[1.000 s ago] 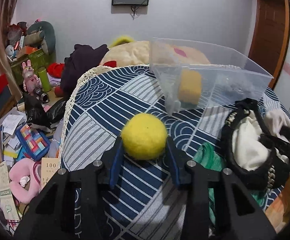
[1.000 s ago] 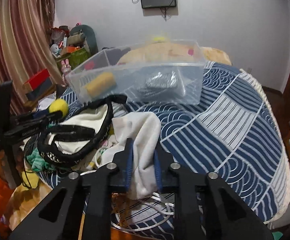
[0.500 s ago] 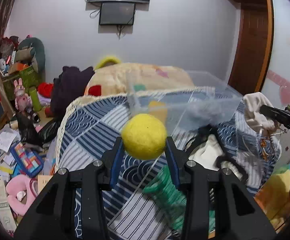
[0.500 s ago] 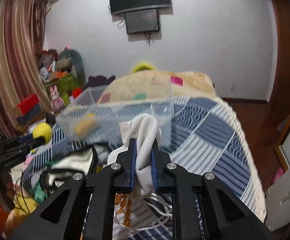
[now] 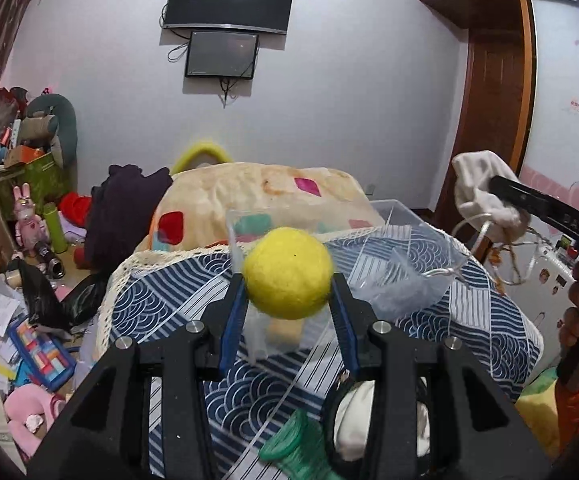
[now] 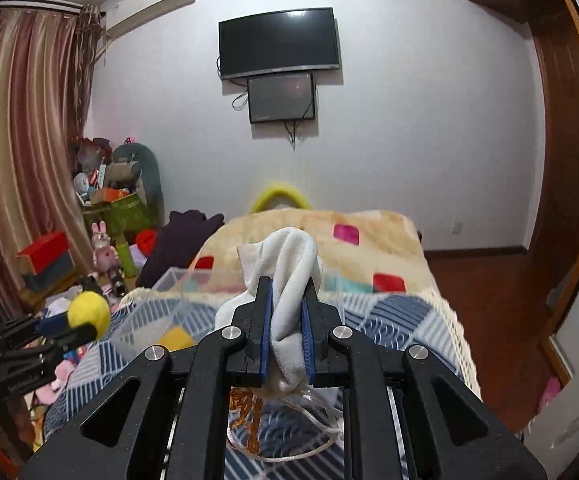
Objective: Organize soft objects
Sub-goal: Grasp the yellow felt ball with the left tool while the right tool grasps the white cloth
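Both grippers are now raised well above the bed, where a second ago they were held low over the blue-and-white bedspread [image 5: 177, 308] and the pile of clothing. A fuzzy yellow ball [image 5: 288, 273] is pinched between the blue-padded fingers of the left gripper [image 5: 288, 280], and it is seen in front of a clear plastic bin [image 5: 405, 240] that rests on the bedspread. A second yellow object [image 6: 175, 338] is glimpsed through the bin's clear wall, though its shape is blurred. A white cloth [image 6: 289, 280] is clamped between the nearly closed fingers of the right gripper [image 6: 286, 304], with its folded top bulging above the pads and a thin white cord [image 6: 289, 454] hanging below. From the left camera, the same cloth is seen held high at the right edge of the frame, well apart from the ball. At the bottom of that view, a green item [image 5: 297, 446] and a black-trimmed white garment [image 5: 365, 420] are left lying on the bedspread. A patchwork blanket [image 6: 321, 236] is heaped beyond the bin, and a dark television [image 6: 279, 42] is mounted on the far wall. Toys and boxes are piled on the floor at the left.
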`<control>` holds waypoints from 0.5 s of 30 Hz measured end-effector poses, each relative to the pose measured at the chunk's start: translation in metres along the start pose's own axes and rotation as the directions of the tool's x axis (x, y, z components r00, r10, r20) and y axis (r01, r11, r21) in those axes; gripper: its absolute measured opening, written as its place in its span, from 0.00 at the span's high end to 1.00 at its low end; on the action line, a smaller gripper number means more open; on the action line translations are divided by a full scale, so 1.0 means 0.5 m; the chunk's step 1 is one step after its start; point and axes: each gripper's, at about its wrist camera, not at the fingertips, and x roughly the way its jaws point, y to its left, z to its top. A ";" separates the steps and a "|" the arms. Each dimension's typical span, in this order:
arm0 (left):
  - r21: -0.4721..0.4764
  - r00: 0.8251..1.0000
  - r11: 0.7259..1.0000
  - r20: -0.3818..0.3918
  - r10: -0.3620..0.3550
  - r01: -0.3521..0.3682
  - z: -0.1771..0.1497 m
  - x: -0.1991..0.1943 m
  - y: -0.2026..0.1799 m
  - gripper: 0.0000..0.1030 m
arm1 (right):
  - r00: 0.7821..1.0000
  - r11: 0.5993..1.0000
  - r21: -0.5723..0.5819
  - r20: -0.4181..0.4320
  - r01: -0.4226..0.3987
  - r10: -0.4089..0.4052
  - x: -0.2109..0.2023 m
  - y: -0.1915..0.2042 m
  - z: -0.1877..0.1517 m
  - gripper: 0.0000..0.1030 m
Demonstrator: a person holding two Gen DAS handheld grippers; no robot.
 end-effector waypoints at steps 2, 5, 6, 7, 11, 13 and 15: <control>0.006 1.000 1.000 -0.004 -0.005 0.005 0.008 0.015 -0.004 0.60 | 1.000 1.000 -0.010 -0.005 0.003 -0.003 0.016 0.007 0.006 0.89; 0.019 1.000 1.000 -0.024 -0.011 0.011 0.013 0.041 -0.012 0.60 | 1.000 1.000 -0.028 -0.016 0.012 -0.013 0.042 0.018 0.012 0.89; 0.021 0.999 1.000 -0.030 -0.010 0.011 0.012 0.048 -0.014 0.60 | 1.000 0.999 -0.032 -0.018 0.016 -0.017 0.049 0.021 0.013 0.89; 0.024 0.999 1.000 -0.038 -0.015 0.016 0.012 0.058 -0.016 0.60 | 1.000 0.999 -0.035 -0.023 0.019 -0.020 0.059 0.025 0.014 0.89; 0.026 0.997 0.999 -0.072 -0.022 0.024 0.013 0.098 -0.025 0.60 | 0.998 0.999 -0.051 -0.059 0.016 -0.019 0.103 0.045 0.007 0.89; 0.027 0.996 0.999 -0.088 -0.021 0.024 0.011 0.117 -0.029 0.60 | 0.996 0.998 -0.061 -0.083 0.012 -0.017 0.122 0.049 -0.001 0.89; 0.028 0.994 0.999 -0.110 -0.025 0.028 0.009 0.140 -0.030 0.60 | 0.993 0.997 -0.074 -0.121 -0.001 -0.008 0.144 0.059 -0.010 0.89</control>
